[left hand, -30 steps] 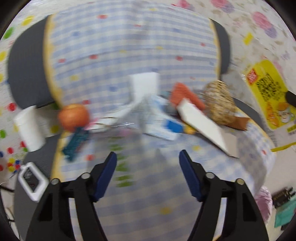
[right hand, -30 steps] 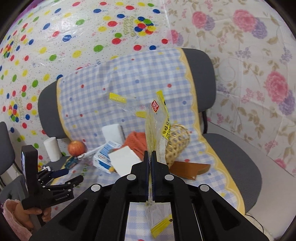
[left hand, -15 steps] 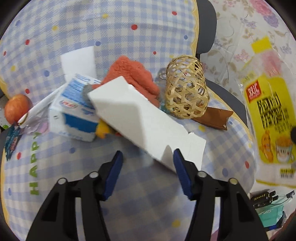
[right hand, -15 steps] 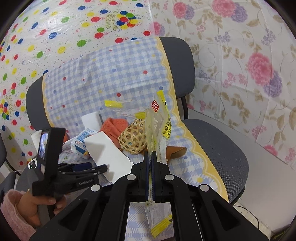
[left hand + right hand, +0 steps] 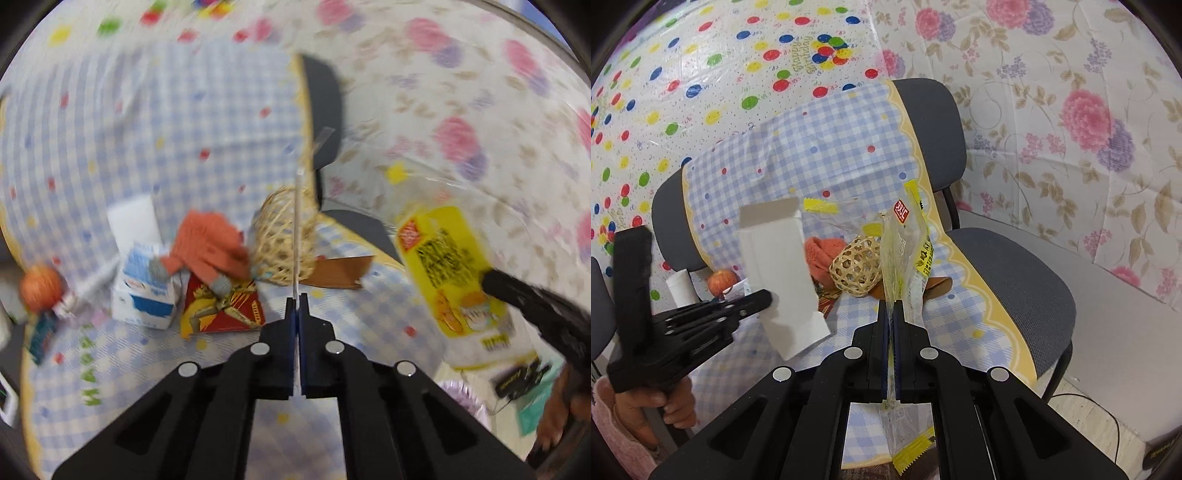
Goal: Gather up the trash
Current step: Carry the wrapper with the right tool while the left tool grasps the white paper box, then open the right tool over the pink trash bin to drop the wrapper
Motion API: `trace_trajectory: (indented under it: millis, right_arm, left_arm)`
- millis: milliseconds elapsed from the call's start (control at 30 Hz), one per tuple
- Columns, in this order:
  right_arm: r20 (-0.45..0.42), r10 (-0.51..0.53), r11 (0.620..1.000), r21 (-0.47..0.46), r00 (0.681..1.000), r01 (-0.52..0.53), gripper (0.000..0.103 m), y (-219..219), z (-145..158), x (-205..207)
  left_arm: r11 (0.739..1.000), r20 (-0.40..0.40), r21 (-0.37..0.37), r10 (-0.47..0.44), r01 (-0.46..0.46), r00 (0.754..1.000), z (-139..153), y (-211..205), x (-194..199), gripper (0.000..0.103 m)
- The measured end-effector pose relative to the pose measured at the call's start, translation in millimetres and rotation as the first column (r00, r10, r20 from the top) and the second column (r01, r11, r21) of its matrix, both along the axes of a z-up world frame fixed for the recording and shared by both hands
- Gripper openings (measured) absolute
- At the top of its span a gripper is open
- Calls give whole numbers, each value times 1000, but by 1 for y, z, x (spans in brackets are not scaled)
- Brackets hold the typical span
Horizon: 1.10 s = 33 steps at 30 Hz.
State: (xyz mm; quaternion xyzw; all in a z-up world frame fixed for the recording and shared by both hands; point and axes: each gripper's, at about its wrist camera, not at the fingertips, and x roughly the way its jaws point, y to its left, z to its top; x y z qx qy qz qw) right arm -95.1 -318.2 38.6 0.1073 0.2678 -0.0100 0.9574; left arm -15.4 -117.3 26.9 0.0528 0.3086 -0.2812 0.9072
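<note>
The flat white cardboard piece [image 5: 781,273] is the trash in play. The left claw [image 5: 297,314] is pinched tight on it, low down near one end. From the left wrist view the card shows only as a thin white line [image 5: 296,236] going straight out ahead of the claw, so its long side runs the same way the fingers point. In the right wrist view it stands up tall and leans a little, lifted clear of the chair seat.

The right claw [image 5: 891,325] is clamped on a clear plastic bag [image 5: 905,251] with yellow print. The bag sticks up ahead of that claw, and its tail hangs out behind the fingers. Seen from the left claw, the bag [image 5: 448,269] is off to the right side and a bit farther out. So the card must likely go right to reach the bag, and the left hand is the one that already has it. Whether the bag mouth is open cannot be told.

Past both claws, on the blue checked cloth [image 5: 147,129] over the chair, lie a woven basket [image 5: 284,236], an orange knit cloth [image 5: 210,243], a blue and white milk carton [image 5: 146,291], a red and yellow wrapper [image 5: 221,306], a brown card scrap [image 5: 338,271] and an apple [image 5: 40,288].
</note>
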Motion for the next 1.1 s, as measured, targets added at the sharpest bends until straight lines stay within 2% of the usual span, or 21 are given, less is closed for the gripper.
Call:
trace_trajectory:
  millis: [133,400,667,900,1100]
  right_arm:
    - [-8,-26,1000,-5,1000,26,3,4,2,-30]
    - [-53,-130,991,-20,990,130,3,4,-6,-101]
    - [-151,-300,954,-33,942,298,3,-19,-38,-169]
    - [-248,-369,923,19,896,385,3,-45,-78,-194]
    - [-287,-367,915,64,885,399,3,-62,-96,-186]
  left_arm:
    - [996,46,56,-71,68,996,3,-7,-37,0]
    - [983,30,33,-183,182,983,-13,-31,-98,0]
    - [946,5,19,-323,323,946,-44,-71,-144,0]
    - [913,-91,63,-396,403,914,-80,-106,-155,0]
    - [904,-143,85,-405,419,903,-93,-123,-147,0]
